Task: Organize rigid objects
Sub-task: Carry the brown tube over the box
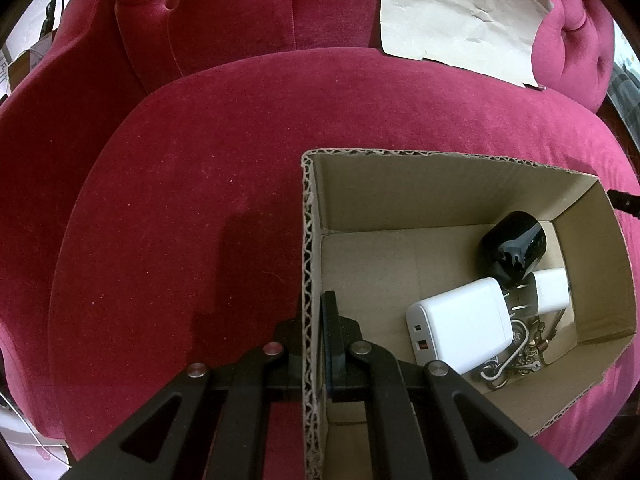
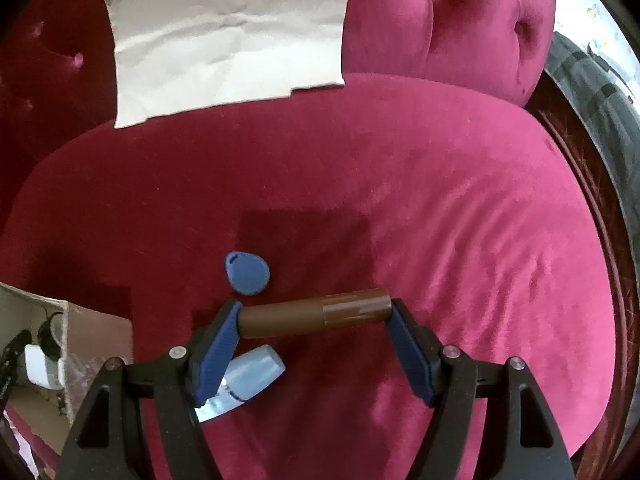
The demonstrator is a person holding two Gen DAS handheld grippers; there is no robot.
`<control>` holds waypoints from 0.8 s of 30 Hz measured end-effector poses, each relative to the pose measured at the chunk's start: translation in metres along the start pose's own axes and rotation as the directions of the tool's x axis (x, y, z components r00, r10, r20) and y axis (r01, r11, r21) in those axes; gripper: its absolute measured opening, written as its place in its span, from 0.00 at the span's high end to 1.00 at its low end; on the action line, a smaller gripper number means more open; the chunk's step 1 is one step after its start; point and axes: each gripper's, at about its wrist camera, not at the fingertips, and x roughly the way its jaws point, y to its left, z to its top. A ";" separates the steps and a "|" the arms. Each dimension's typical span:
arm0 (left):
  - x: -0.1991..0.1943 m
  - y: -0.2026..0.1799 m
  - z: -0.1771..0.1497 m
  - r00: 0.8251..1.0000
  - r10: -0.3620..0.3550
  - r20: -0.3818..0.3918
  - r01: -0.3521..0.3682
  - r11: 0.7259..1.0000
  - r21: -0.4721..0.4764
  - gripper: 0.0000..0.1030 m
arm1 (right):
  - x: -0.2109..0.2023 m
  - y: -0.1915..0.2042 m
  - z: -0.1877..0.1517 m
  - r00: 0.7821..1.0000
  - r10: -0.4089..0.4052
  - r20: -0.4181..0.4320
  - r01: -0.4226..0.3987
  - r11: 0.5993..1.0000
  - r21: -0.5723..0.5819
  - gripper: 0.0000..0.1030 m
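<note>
My left gripper point(image 1: 314, 320) is shut on the left wall of an open cardboard box point(image 1: 308, 240) that rests on a crimson velvet seat. Inside the box lie a large white charger point(image 1: 460, 324), a small white plug adapter point(image 1: 552, 290), a glossy black round object point(image 1: 514, 246) and a tangle of metal keys and rings point(image 1: 516, 356). My right gripper point(image 2: 316, 316) is shut lengthwise on a brown cylindrical tube point(image 2: 316, 316), its blue pads pressing both ends. A blue teardrop key fob point(image 2: 248, 274) lies just beyond it, and a light blue tube point(image 2: 252, 376) lies under the left finger.
A creased sheet of pale paper point(image 2: 228, 36) leans on the tufted backrest point(image 1: 240, 8). The box's corner point(image 2: 92, 332) shows at the left of the right wrist view. The seat cushion point(image 2: 480, 220) drops off at its rounded right edge toward a dark wooden frame.
</note>
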 end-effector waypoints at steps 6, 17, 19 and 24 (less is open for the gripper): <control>0.000 0.000 0.000 1.000 0.000 -0.001 0.000 1.000 0.000 0.97 | -0.021 0.012 -0.002 0.999 -0.001 0.032 0.002 1.000 -0.030 0.26; 0.000 0.000 0.000 1.000 0.000 0.000 0.000 1.000 0.000 0.97 | -0.054 0.039 0.000 0.996 0.012 0.089 -0.005 0.996 -0.085 0.26; 0.000 0.000 0.000 1.000 0.000 0.000 0.000 1.000 0.000 0.97 | -0.059 0.045 0.000 0.995 0.024 0.097 -0.015 0.995 -0.095 0.26; 0.000 0.000 0.000 1.000 0.000 -0.001 0.000 1.000 0.001 0.97 | -0.069 0.059 -0.001 0.992 0.054 0.116 -0.039 0.991 -0.128 0.26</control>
